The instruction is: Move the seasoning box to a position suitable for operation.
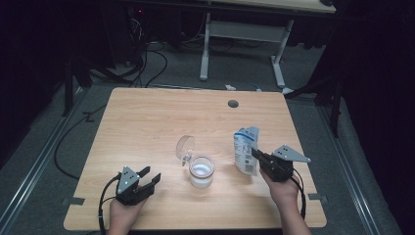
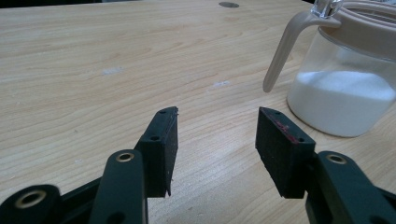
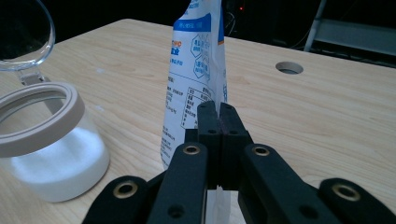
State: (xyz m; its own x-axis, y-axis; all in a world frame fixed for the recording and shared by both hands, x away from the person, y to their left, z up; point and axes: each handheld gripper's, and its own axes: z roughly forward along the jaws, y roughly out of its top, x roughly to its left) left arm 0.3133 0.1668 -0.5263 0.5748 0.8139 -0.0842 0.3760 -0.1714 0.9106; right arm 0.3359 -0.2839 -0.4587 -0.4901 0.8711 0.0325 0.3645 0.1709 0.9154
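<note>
On the light wooden table (image 1: pixel 147 117), your clear glass jar with the hinged lid (image 1: pixel 201 171) stands just inside the near edge, about midway along it. The white and blue printed pouch (image 1: pixel 245 150) stands upright to its right, near but apart, with powder lying in the jar.

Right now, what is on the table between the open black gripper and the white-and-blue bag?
In the high view, the clear glass jar of white powder stands between the left gripper and the white-and-blue bag.

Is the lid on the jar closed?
No, the clear lid is flipped up, leaving the jar of white powder open on top.
</note>
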